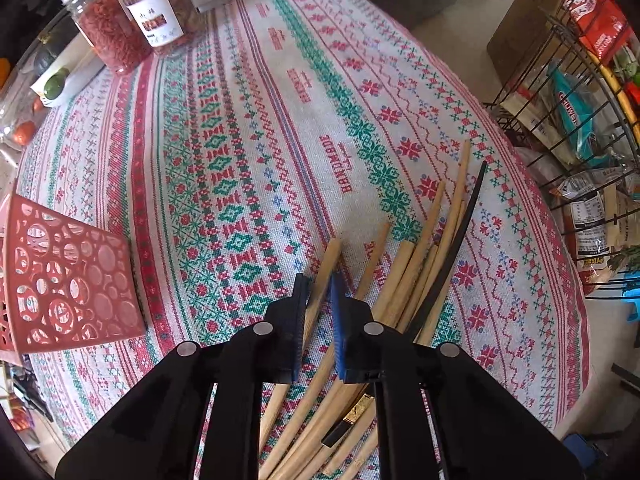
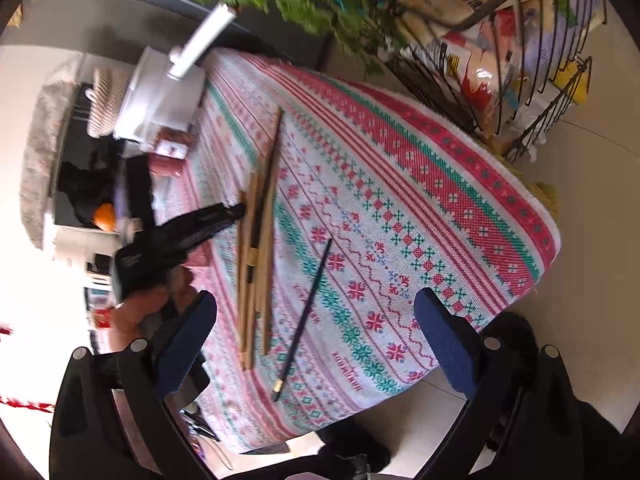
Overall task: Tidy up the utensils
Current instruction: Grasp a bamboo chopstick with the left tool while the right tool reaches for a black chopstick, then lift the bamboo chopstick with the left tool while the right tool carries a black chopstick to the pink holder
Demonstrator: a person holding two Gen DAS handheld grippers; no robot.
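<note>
In the left wrist view, the left tongs [image 1: 320,292] are pointing steeply down at the worktop [image 1: 280,120], their jaws drawn almost together and clenching one pale wooden chopstick [image 1: 326,264] between the blue pads. That stick is lying at the left edge of a loose heap of wooden chopsticks [image 1: 416,264] spread over the patterned cloth, with a thin black chopstick [image 1: 460,232] curving along the heap's right side. A red perforated basket [image 1: 68,276] is sitting at the left edge of the worktop, well apart from the heap; what is in it cannot be told from here. At the far left corner two clear jars are standing side by side: one jar [image 1: 108,28] is filled with small red dried bits, the labelled jar [image 1: 160,4] with orange-brown dried pieces. A black wire rack [image 1: 580,120] to the right, off the worktop, is holding packets of food.

In the right wrist view, the right tongs [image 2: 316,332] are hovering above the worktop with their jaws spread wide, released and holding nothing. Below them a single dark chopstick [image 2: 304,316] is lying alone on the cloth, just beside the wooden bundle [image 2: 256,256]. The left tongs [image 2: 236,212] are reaching in from the left, their tips meeting the bundle's near edge. A white pot [image 2: 160,96] is standing at the far end.
</note>
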